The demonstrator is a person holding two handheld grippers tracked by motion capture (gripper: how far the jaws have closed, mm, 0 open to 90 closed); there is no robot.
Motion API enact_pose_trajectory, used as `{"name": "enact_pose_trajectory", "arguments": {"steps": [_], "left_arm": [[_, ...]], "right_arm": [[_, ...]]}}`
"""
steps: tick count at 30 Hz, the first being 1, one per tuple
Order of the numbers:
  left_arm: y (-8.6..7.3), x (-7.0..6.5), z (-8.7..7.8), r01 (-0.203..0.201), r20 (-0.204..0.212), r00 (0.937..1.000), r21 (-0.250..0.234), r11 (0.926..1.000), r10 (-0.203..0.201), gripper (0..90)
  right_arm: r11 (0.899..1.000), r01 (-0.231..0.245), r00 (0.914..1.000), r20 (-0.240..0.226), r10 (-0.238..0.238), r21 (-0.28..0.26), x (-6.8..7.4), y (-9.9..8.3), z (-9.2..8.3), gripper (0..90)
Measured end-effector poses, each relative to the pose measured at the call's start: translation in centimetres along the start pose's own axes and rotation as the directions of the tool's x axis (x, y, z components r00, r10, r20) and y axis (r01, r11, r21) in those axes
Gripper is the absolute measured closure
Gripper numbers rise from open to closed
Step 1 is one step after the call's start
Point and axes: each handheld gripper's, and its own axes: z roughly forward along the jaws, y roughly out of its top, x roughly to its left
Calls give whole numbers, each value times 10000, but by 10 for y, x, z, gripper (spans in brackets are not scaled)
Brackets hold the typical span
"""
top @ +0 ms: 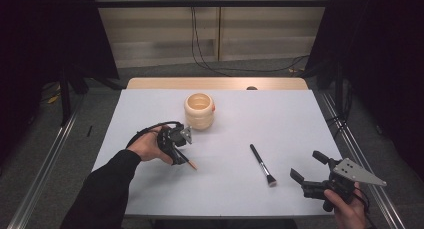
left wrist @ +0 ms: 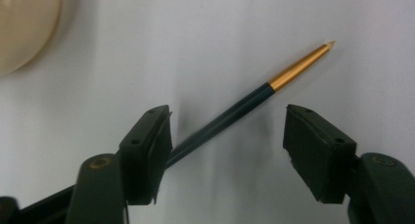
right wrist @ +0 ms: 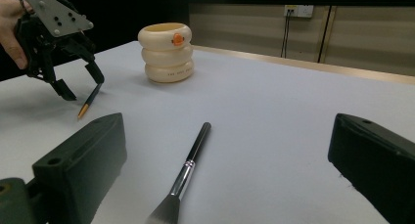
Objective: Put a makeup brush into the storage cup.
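Left gripper view: left gripper jaws apart astride thin brush, one pad touching, not clamped; right gripper wide open near makeup brush; cream pot behind.

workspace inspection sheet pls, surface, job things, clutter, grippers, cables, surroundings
surface: white table, wooden strip along its far edge.
job's things: thin dark brush with a gold tip lies flat between the left gripper's jaws; cream ringed holder upright just beyond it.
clutter: black makeup brush lies loose at mid-table.
grippers: left gripper open around the thin brush, one pad by its handle, the other apart; right gripper open, nothing between its jaws.
cables: black cables hang down the back wall to the floor.
surroundings: dark curtains either side, metal rails beside the table.
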Motion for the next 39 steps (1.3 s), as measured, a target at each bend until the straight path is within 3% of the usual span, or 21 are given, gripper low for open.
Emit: {"name": "enact_pose_trajectory", "arguments": {"steps": [1, 5, 11, 12, 13, 14, 15, 16, 17, 20, 21, 23, 27, 29, 31, 33, 34, 35, 38, 39], "left_arm": [[1, 0, 2, -218, 82, 9997, 134, 9997, 217, 363], [3, 0, 5, -381, 60, 9993, 419, 9984, 378, 366], [3, 0, 6, -418, 47, 9991, 405, 9983, 416, 397], [3, -3, 7, -76, 89, 9999, 215, 9997, 74, 409], [5, -1, 5, -386, 175, 9991, 521, 9979, 378, 436], [5, -1, 6, -448, 207, 9988, 584, 9973, 436, 447], [5, -1, 7, -324, 346, 9989, 545, 9980, 306, 461], [5, -2, 9, 158, 451, 9988, 305, 9994, -172, 491], [6, -1, 8, 67, 623, 9980, 566, 9984, -102, 538], [4, 4, 8, -215, 796, 9967, 605, 9979, 166, 559], [3, 4, 8, 4, 813, 9967, 578, 9983, -51, 559], [4, 4, 8, 36, 888, 9960, 690, 9976, -97, 562], [3, 5, 9, 180, 908, 9956, 434, 9989, -219, 566], [4, 7, 8, -16, 1054, 9944, 602, 9982, -48, 570], [4, 8, 9, 178, 1074, 9939, 550, 9983, -237, 576], [2, 12, 8, 581, 1128, 9917, 388, 9976, -621, 658], [3, 15, 7, 378, 1232, 9914, 596, 9975, -450, 658], [3, 16, 8, 570, 1281, 9897, 564, 9968, -639, 678], [7, 14, 9, 519, 1023, 9929, 807, 9954, -600, 703], [8, 11, 10, 767, 957, 9919, 703, 9946, -833, 708]], "right_arm": [[10000, -12, 10000, 12, 12, -3, 0, 0, 0, 7], [10000, -31, 10000, 9, 31, 19, 0, 0, -1, 7], [9999, -115, 9999, 65, 115, 69, 0, 0, -1, 8], [9999, -119, 9999, 39, 119, 58, 0, 0, -1, 8], [10000, -84, 10000, 37, 84, 45, 0, 0, -1, 8], [10000, -49, 10000, 35, 49, 51, 0, 0, -1, 8], [10000, -52, 10000, 37, 52, 31, 0, 0, -1, 8], [10000, -78, 10000, 50, 78, 32, 0, 0, 0, 8], [9999, -104, 9999, 74, 104, 43, 0, 0, 0, 8], [9998, -157, 9999, 54, 156, 81, 0, 0, -1, 8], [9998, -161, 9999, 53, 161, 76, 0, 0, -1, 8], [9998, -169, 9998, 80, 169, 60, 0, 0, -1, 8], [9999, -117, 9999, 39, 117, 48, 0, 0, 0, 8], [9998, -161, 9999, 59, 160, 79, 0, 0, 0, 8], [10000, -75, 9999, 85, 75, 58, -1, 0, 0, 9], [9998, -147, 9999, 53, 146, 118, 0, 0, 0, 9], [9998, -147, 9999, 53, 146, 118, 0, 0, 0, 9], [9997, -189, 9998, 57, 188, 129, 0, 0, 0, 6], [9997, -226, 9996, 150, 224, 82, 0, 0, -1, 7], [9997, -227, 9996, 148, 225, 101, -1, 0, -1, 7]]}}
